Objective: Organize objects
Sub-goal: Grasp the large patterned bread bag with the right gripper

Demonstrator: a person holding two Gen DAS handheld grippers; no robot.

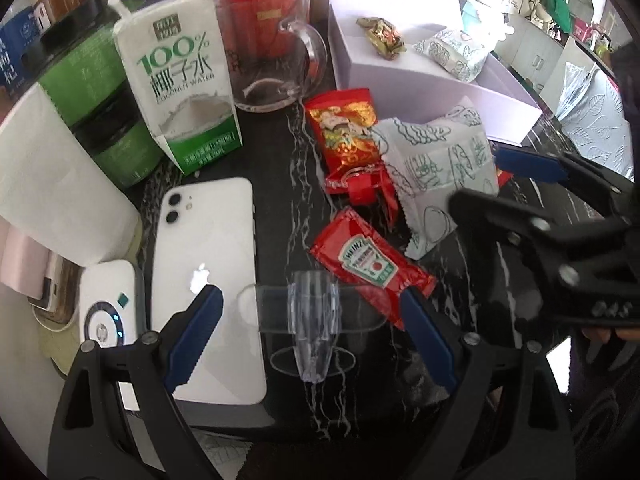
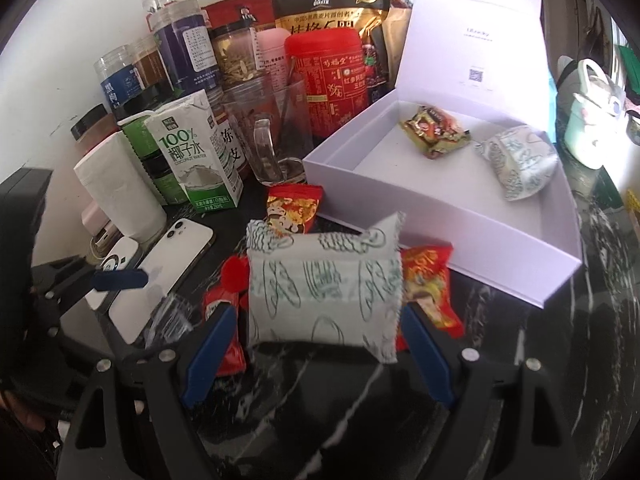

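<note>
A: Right gripper (image 2: pixel 322 344), what have I got?

B: I'm clamped on the white-green snack packet (image 2: pixel 324 288). Both blue fingers (image 2: pixel 212 356) press its left and right edges, and the packet sits lifted off the dark marble table (image 2: pixel 520 380), just near of the white box (image 2: pixel 440 216).

A: Box contents?

B: Lid up. A gold-wrapped candy (image 2: pixel 434 130) lies far-centre inside, and a second white-green packet (image 2: pixel 520 164) right of it, the two apart.

A: What's under the held packet?

B: One red snack packet (image 2: pixel 294 208) peeks out on its far side and another red packet (image 2: pixel 430 288) on its right. A ketchup sachet (image 2: pixel 224 320) shows at its left, partly hidden by my finger.

A: Left gripper (image 1: pixel 312 334)?

B: Jaws spread wide, holding nothing. A clear plastic piece (image 1: pixel 314 312) lies on the table between the fingers, touching neither. The same ketchup sachet (image 1: pixel 370 264) lies just far of my right finger. The white phone (image 1: pixel 208 280) lies face down by the left finger, beside a white round-dial gadget (image 1: pixel 108 308).

A: Clutter at far left?

B: Coconut water carton (image 1: pixel 180 96), glass mug (image 1: pixel 276 52), paper roll (image 1: pixel 52 184), red tin (image 2: pixel 328 84). From the left camera the right gripper carries its packet (image 1: pixel 440 176) at right, over the red packets.
</note>
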